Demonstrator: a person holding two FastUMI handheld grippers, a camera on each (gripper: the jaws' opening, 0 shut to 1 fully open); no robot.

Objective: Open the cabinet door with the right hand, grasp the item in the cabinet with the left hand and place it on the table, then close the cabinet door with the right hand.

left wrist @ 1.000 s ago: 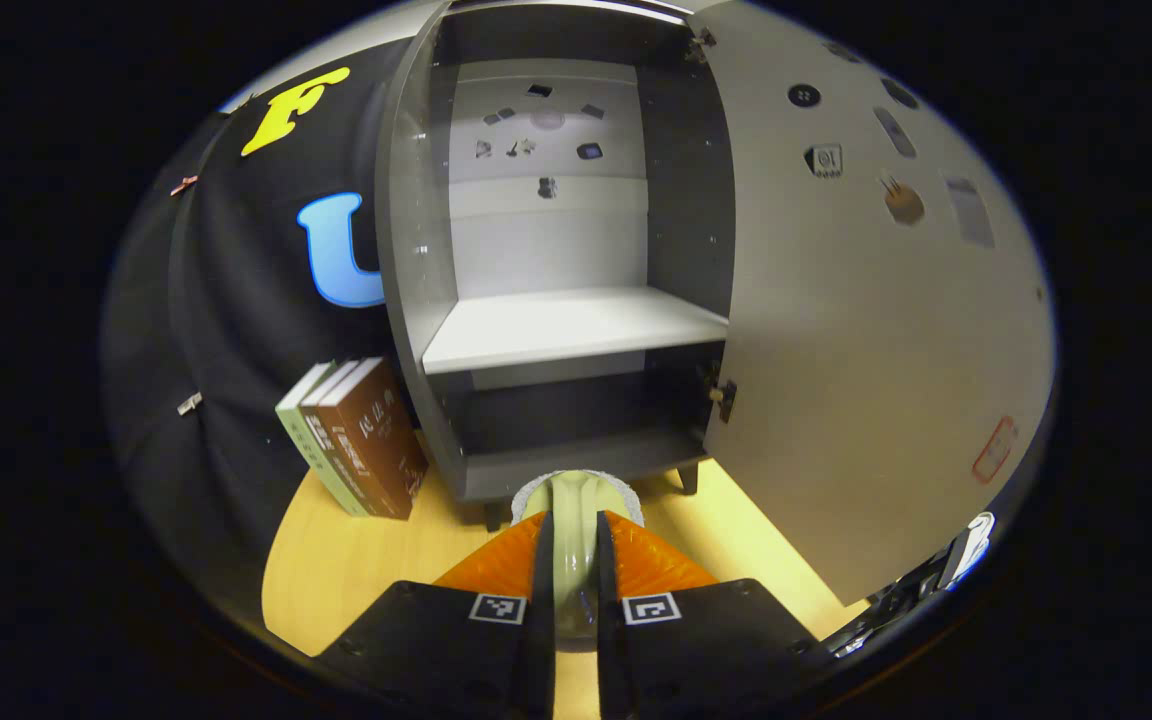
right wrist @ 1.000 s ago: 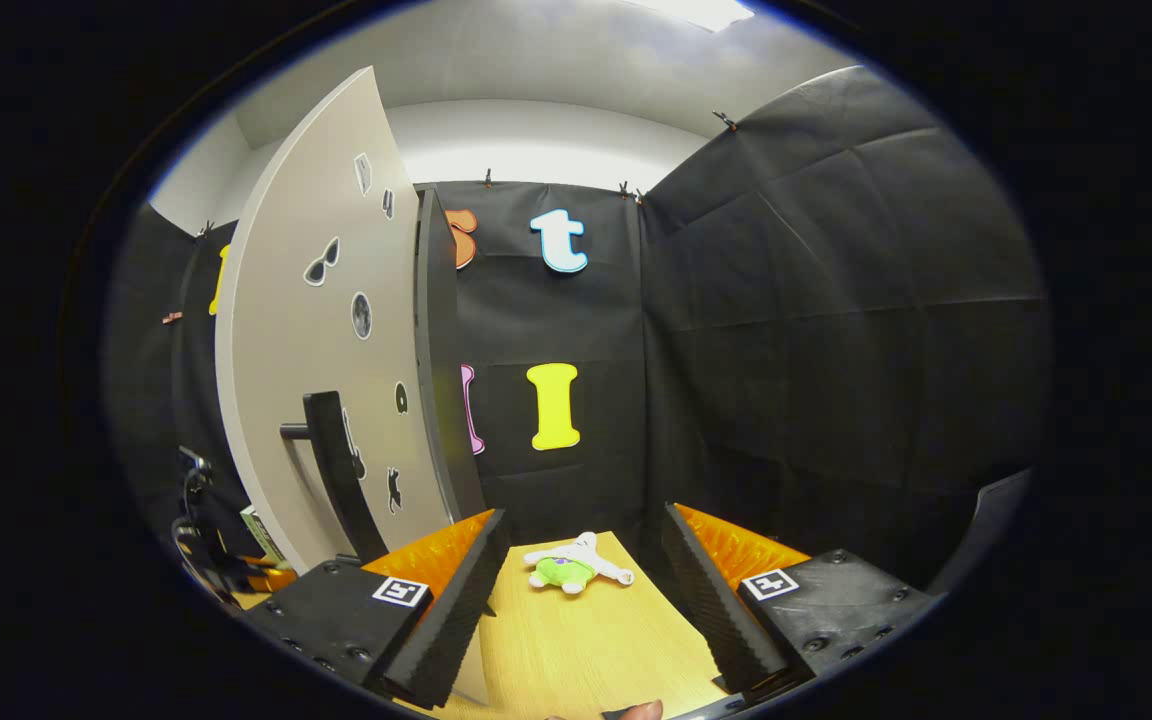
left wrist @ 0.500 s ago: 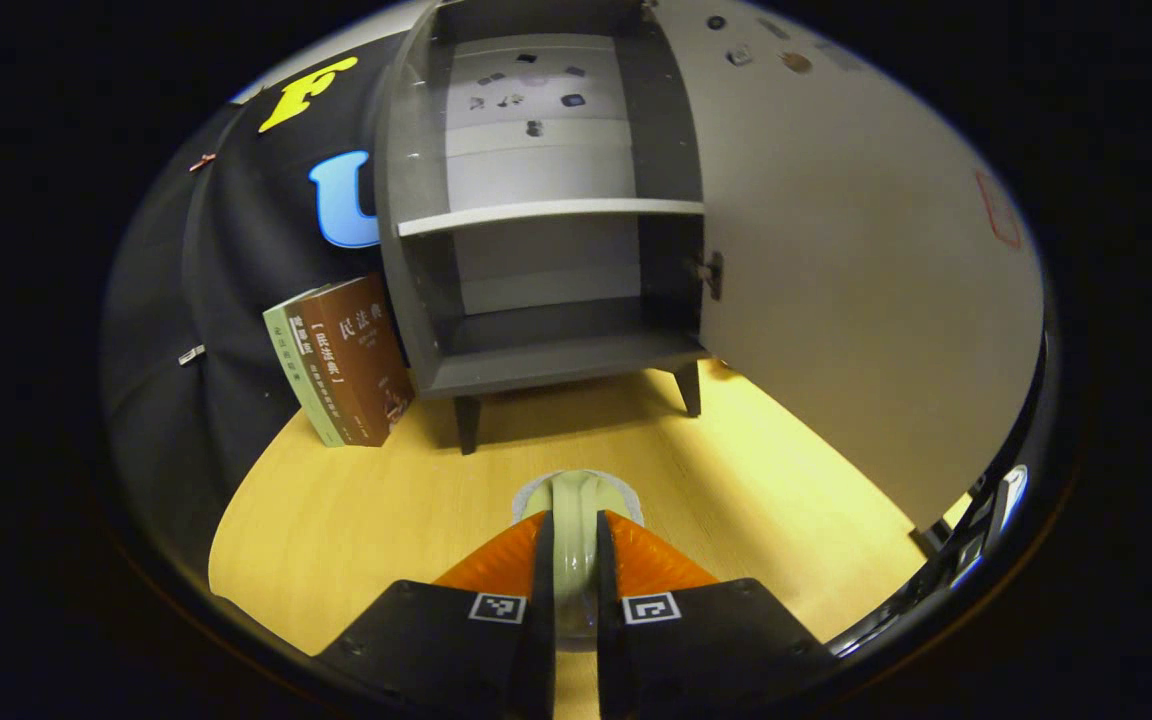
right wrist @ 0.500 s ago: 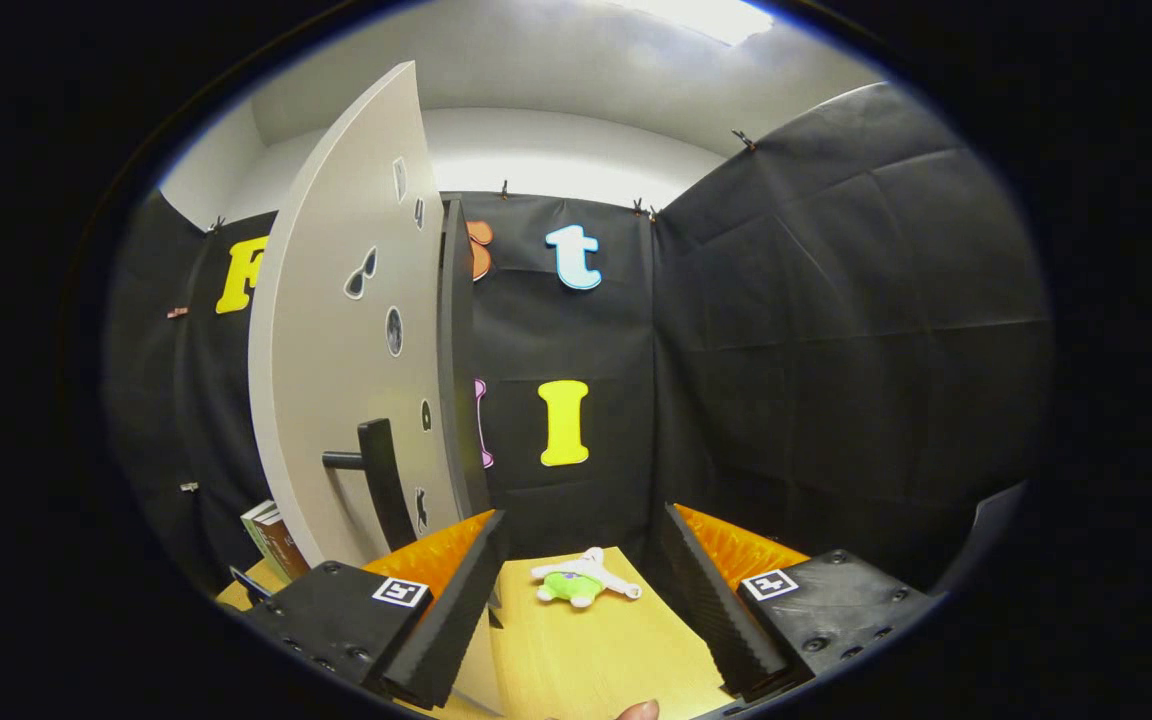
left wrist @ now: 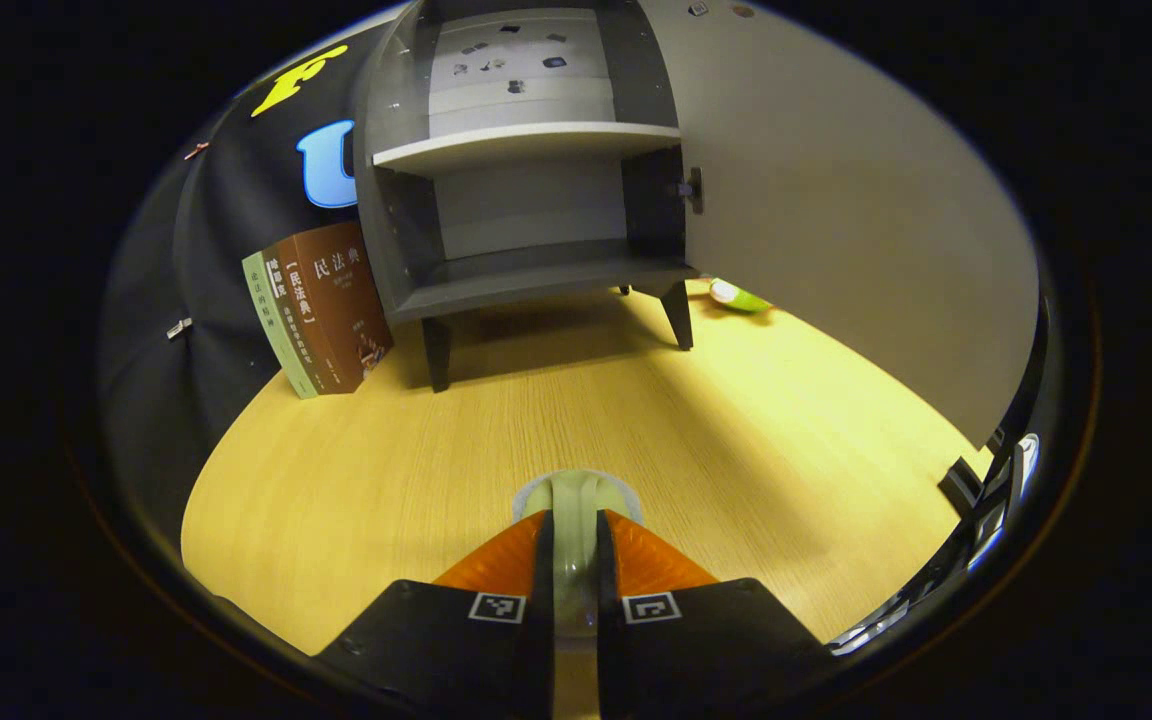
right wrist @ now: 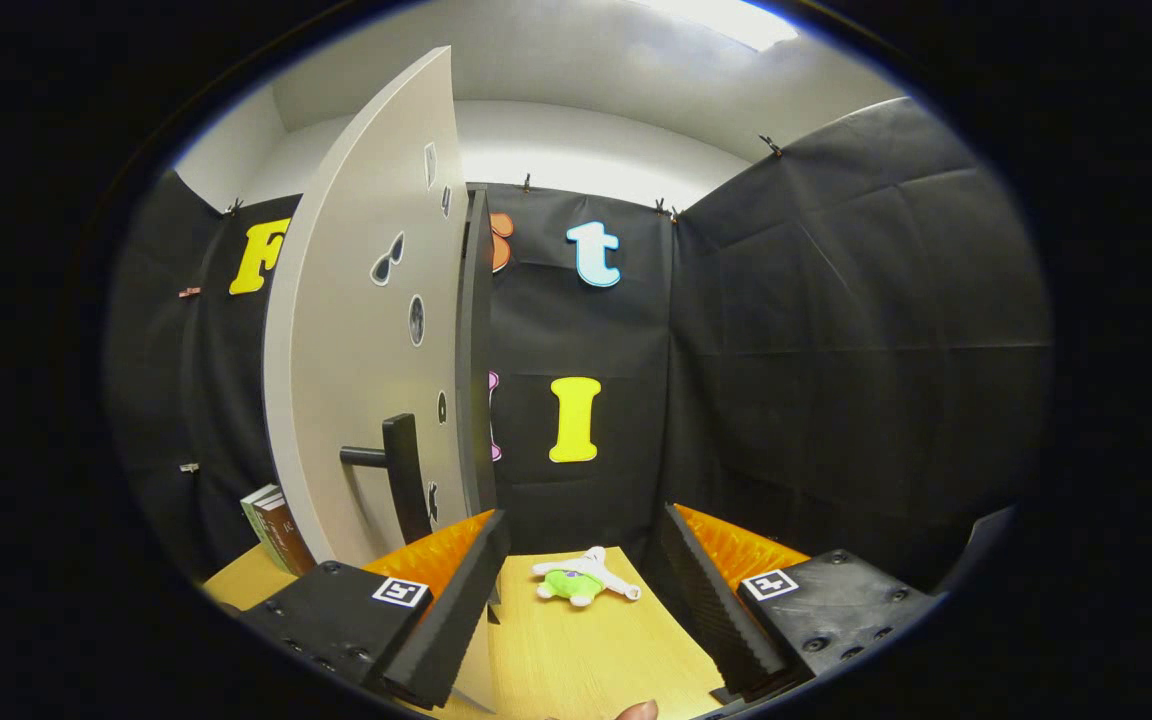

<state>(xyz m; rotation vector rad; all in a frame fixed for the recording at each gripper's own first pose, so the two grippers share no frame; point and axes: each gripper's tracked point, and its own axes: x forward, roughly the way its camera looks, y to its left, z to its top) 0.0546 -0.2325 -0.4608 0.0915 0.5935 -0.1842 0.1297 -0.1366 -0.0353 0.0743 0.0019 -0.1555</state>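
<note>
My left gripper [left wrist: 576, 545] is shut on a pale green item [left wrist: 576, 500] with a whitish rounded end, held low over the wooden table [left wrist: 456, 440], well in front of the cabinet. The grey cabinet [left wrist: 526, 170] stands at the back on short legs, its shelves bare. Its door [left wrist: 836, 210] is swung wide open to the right. In the right gripper view the door's outer face [right wrist: 366, 340] with its dark bar handle [right wrist: 401, 475] stands to the left of my right gripper [right wrist: 584, 545], which is open and apart from the handle.
Some books [left wrist: 321, 305] lean on the booth wall left of the cabinet. A small green and white plush toy [right wrist: 581, 580] lies on the table ahead of the right gripper; it also peeks out by the cabinet's right leg as the green toy [left wrist: 741, 296].
The left gripper has drawn back from the cabinet and come down towards the table, still holding the pale green item. The right gripper has shifted only slightly; the door stays open.
</note>
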